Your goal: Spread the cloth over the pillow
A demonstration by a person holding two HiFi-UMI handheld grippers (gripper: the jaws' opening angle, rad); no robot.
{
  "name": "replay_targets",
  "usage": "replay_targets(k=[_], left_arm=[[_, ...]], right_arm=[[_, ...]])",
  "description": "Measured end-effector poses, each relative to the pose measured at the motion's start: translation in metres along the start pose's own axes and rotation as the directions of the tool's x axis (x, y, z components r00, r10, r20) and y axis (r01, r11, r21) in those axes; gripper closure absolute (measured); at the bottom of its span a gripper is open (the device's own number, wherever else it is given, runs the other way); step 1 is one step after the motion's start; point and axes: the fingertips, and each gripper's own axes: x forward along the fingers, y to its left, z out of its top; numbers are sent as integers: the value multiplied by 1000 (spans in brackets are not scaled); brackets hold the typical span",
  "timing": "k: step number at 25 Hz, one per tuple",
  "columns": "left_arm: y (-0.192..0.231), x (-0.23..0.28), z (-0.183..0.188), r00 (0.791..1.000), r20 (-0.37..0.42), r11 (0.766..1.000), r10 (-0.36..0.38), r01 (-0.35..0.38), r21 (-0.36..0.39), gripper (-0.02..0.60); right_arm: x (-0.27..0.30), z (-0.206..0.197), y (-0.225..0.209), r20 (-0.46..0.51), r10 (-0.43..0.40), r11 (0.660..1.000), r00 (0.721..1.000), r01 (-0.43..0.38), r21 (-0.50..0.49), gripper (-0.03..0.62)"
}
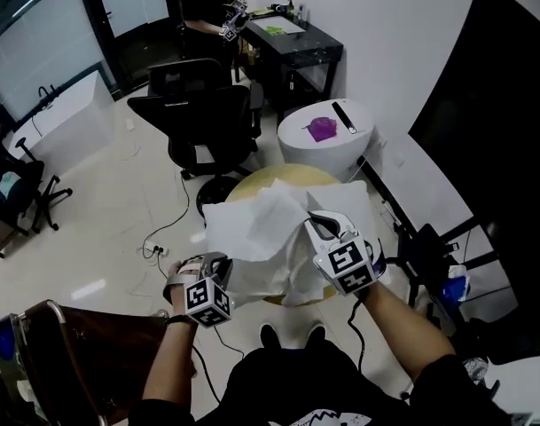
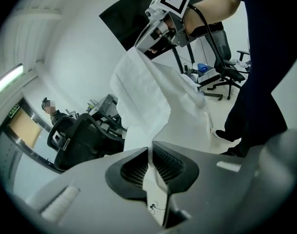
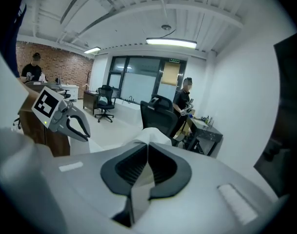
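Your head camera is looking steeply down on the left gripper (image 1: 218, 260), the right gripper (image 1: 321, 222) and the cloth (image 1: 261, 229). Each gripper camera is sitting close behind its own jaws, looking along them and catching the opposite gripper. All three are sharing the cloth.

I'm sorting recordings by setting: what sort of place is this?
Probably an office or lab workspace: a wheeled office chair, a black desk with clutter on it, and a glass wall along one side of the room.
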Motion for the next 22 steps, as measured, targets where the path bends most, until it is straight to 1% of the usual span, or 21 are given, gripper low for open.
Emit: replay_targets(k=[4, 6, 10, 12, 14, 15, 18, 22], left_arm=[[-3, 15, 1, 999, -1, 999, -38, 38, -1, 561], [-8, 21, 1, 998, -7, 998, -56, 56, -10, 577], [-10, 28, 3, 997, -28, 997, -74, 74, -17, 581], [-9, 28, 2, 996, -38, 997, -80, 79, -25, 581], [-6, 29, -1, 996, -44, 997, -72, 70, -31, 581], [-3, 30, -2, 997, -50, 997, -66, 65, -34, 581], [2, 30, -5, 996, -65, 998, -56, 53, -43, 581], [6, 30, -9, 995, -82, 998, -49, 45, -54, 581]], right_arm=[[25, -16, 1, -45, 12, 1000, 999, -11, 24, 579], [34, -27, 2, -66, 32, 999, 997, -29, 37, 577], [40, -40, -2, -63, 72, 995, 995, -67, 69, 563], [33, -40, -5, -48, 93, 993, 994, -89, 81, 542], [24, -37, -9, -30, 115, 990, 993, -112, 87, 494], [18, -35, -12, -19, 124, 988, 992, -121, 93, 480], [-6, -35, -26, 9, 125, 986, 992, -125, 112, 479], [-42, -52, -49, 10, 82, 991, 997, -82, 108, 477]])
